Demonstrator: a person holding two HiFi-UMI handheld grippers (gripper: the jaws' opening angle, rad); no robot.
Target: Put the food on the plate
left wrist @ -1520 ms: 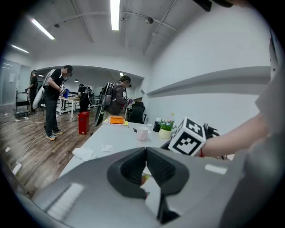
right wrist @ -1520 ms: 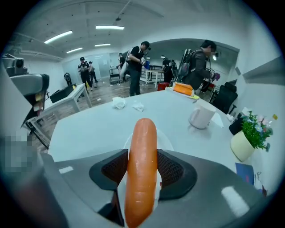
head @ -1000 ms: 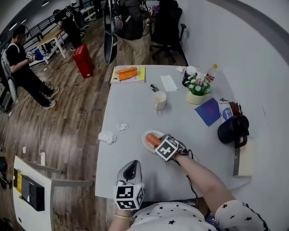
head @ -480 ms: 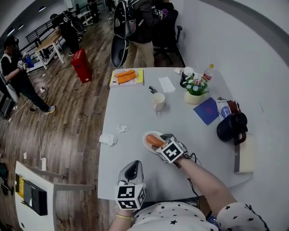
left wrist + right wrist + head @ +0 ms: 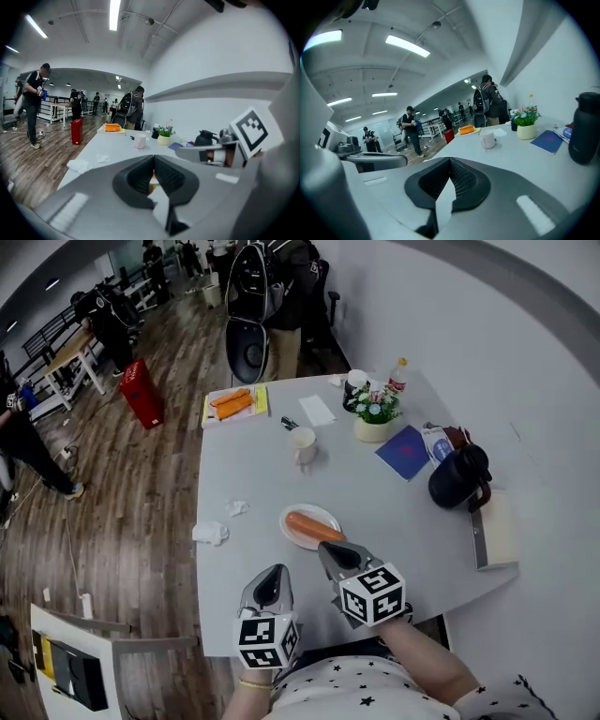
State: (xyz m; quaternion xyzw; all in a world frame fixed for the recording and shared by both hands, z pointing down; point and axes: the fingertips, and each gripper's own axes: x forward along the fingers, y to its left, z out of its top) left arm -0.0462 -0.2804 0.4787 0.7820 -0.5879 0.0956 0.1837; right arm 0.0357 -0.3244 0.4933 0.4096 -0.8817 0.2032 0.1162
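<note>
Orange sausage (image 5: 314, 527) — slantwise across plate (image 5: 317, 511)

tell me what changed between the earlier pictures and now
The right gripper has pulled back off the plate toward the near edge of the table, leaving the sausage lying on it. Its jaws have just been closing and now stand shut with nothing between them. The left gripper stayed put; mug and tissues unmoved.

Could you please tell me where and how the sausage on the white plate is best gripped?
Probably across its middle, coming down from above. The sausage lies flat on the plate, long and narrow, so jaws set across its short width should close on it evenly, and a middle grip should keep it from tipping.
</note>
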